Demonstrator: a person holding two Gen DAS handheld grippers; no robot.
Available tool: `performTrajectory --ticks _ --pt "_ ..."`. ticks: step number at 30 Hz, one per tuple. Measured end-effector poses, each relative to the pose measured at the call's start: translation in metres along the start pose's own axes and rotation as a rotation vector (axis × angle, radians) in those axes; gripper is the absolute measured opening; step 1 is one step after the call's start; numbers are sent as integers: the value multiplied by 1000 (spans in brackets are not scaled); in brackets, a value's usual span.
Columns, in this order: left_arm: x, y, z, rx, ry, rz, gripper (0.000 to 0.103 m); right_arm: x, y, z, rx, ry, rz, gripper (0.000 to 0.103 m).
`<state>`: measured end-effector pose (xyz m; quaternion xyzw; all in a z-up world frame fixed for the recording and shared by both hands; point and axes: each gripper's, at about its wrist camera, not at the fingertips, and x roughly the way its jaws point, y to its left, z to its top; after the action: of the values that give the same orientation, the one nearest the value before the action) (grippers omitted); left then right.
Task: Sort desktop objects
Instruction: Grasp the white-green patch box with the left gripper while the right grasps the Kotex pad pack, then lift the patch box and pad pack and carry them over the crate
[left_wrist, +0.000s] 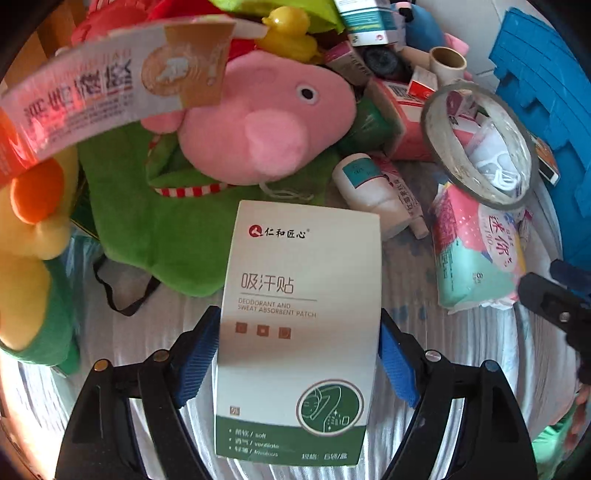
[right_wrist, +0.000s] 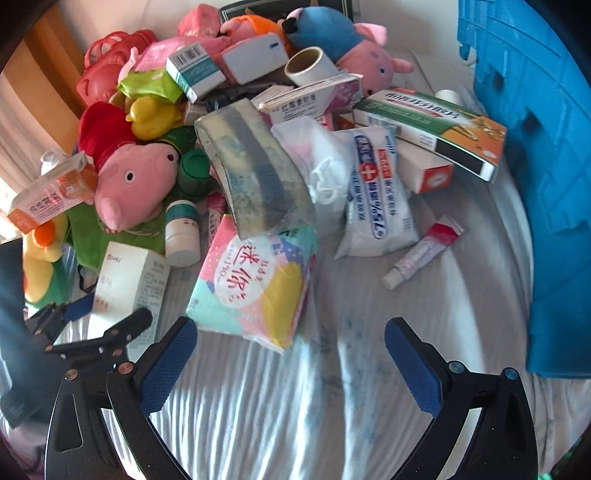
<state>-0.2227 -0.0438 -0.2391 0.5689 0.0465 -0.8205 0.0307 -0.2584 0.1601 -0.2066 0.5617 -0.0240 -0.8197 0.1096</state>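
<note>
While the white-and-green patch box (left_wrist: 299, 332) lies on the striped cloth (left_wrist: 461, 369) between your left gripper's (left_wrist: 298, 356) blue pads, those jaws stand apart, just beside its edges; contact cannot be told. Your right gripper (right_wrist: 291, 363) is spread wide over bare cloth, near the tissue pack (right_wrist: 255, 284). The pink pig plush (left_wrist: 258, 122) lies beyond the box.

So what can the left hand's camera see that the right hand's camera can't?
Only the left view shows the front of the white box with the green band, standing between the left gripper pads. Only the right view shows the small tube, the wipes pack and the right gripper, open over bare cloth. Both show the pink pig toy, yellow duck and tissue pack.
</note>
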Motion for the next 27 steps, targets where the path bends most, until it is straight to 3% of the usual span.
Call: performTrajectory --ticks 11,13,15,20,27 --pt "8 6 5 38 26 -31 77 45 31 20 3 83 -97 103" --pt "8 7 5 45 26 -36 77 51 34 20 -1 96 -116 95" --pt "6 9 5 52 20 -34 77 51 37 18 -9 103 -118 74" --pt "-13 19 3 47 -19 -58 76 33 41 3 -24 93 -124 70" --pt "-69 20 1 91 -169 -73 76 -19 43 -25 -29 13 -79 66"
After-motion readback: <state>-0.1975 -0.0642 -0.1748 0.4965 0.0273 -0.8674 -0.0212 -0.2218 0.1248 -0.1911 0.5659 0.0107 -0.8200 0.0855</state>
